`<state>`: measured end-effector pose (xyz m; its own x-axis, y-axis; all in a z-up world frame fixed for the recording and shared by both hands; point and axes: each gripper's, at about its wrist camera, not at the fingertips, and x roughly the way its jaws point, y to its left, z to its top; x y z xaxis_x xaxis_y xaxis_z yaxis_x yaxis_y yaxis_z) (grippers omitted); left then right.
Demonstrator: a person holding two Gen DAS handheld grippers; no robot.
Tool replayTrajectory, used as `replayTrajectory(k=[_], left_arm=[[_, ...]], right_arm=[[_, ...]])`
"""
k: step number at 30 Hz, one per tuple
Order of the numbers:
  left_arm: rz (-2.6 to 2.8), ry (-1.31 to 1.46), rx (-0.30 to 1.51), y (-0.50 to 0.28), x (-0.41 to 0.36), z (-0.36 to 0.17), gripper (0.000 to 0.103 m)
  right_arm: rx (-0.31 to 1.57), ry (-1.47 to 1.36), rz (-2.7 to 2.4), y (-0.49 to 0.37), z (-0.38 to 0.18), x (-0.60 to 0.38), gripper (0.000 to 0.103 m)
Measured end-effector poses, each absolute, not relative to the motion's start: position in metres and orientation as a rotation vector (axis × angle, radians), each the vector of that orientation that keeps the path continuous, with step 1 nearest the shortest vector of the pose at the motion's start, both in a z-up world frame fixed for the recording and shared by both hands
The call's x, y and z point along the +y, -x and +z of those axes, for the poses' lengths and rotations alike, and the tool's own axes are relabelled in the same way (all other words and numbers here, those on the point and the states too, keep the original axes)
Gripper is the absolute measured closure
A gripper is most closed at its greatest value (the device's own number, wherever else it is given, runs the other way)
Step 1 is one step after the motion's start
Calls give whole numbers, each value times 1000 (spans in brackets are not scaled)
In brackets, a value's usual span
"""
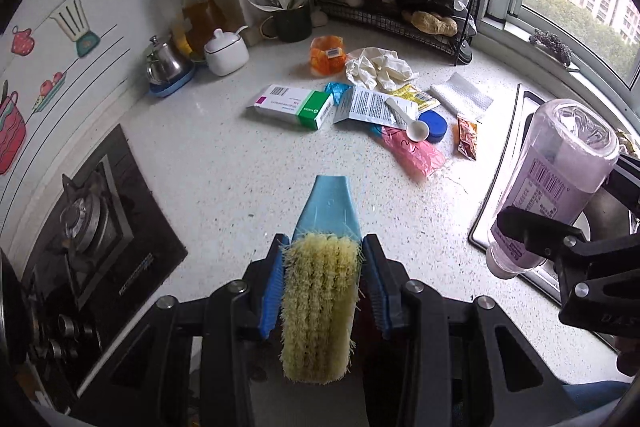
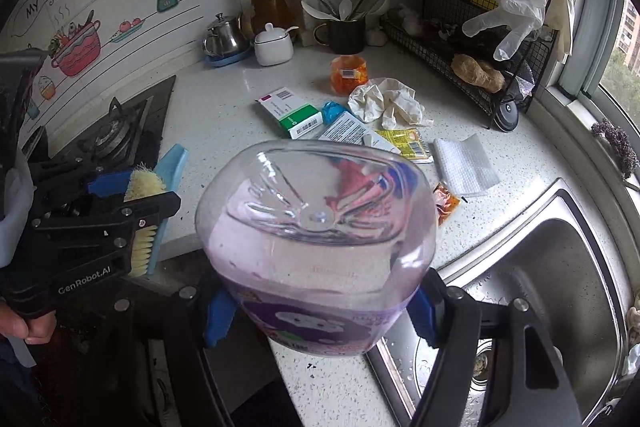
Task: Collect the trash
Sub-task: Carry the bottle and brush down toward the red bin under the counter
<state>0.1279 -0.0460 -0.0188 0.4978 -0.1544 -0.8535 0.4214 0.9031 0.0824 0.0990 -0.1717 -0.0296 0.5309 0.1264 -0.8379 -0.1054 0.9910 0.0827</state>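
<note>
The left tongs [image 1: 322,267] clamp a scrub brush [image 1: 320,303]; the right tongs [image 2: 320,311] grip a clear purple-tinted bottle [image 2: 316,235] (base-first). Litter, from medicine box [image 1: 291,104] to orange wrapper [image 1: 467,138], lies uncollected on the desk [image 1: 208,163] at twelve o'clock.

A white speckled counter [image 1: 208,163] runs from the gas stove [image 1: 86,227] to the steel sink [image 2: 560,267]. The litter lies around a green and white box [image 1: 294,105] in its middle: a blue wrapper [image 1: 338,91] touches it on the sink side, then a printed packet [image 1: 366,105] with a white spoon [image 1: 406,125] on it. Beyond the box sit an orange jar [image 1: 328,55] and crumpled white gloves [image 1: 378,67]. Nearer the sink are a blue lid [image 1: 436,127], a pink wrapper [image 1: 414,151], an orange sachet [image 1: 467,138] and a folded paper towel [image 1: 462,95].
</note>
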Motion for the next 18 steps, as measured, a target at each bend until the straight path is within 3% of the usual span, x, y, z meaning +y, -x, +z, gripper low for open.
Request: replayTrajectory(k=[10, 18], left_arm=[[-252, -240, 1043, -34, 5, -41, 67], [-244, -230, 1115, -8, 38, -101, 67]], right_arm=[[1038, 1, 247, -38, -54, -133, 34], [1130, -21, 240, -5, -109, -107, 34]])
